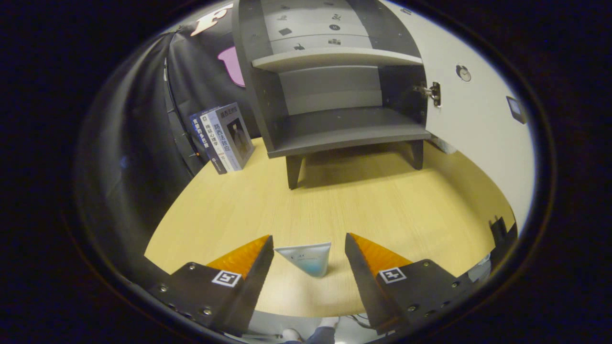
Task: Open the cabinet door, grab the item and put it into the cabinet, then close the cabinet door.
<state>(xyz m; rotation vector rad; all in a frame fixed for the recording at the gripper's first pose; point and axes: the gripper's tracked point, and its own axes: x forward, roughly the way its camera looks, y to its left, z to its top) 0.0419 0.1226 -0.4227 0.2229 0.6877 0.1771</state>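
Gripper [309,241] spread wide, gripping nothing; the small white-and-blue plastic tube [308,258] lies between its 2 fingers on the pale wooden table [382,205]. At 12 o'clock, the grey wooden cabinet [334,95] stands with its white door [478,119] open. Books [222,136] lean at 10 o'clock.

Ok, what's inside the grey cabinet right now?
The grey cabinet stands open with two bare shelves. The white tube lies on the wooden table between the open fingers. Its top is out of frame.
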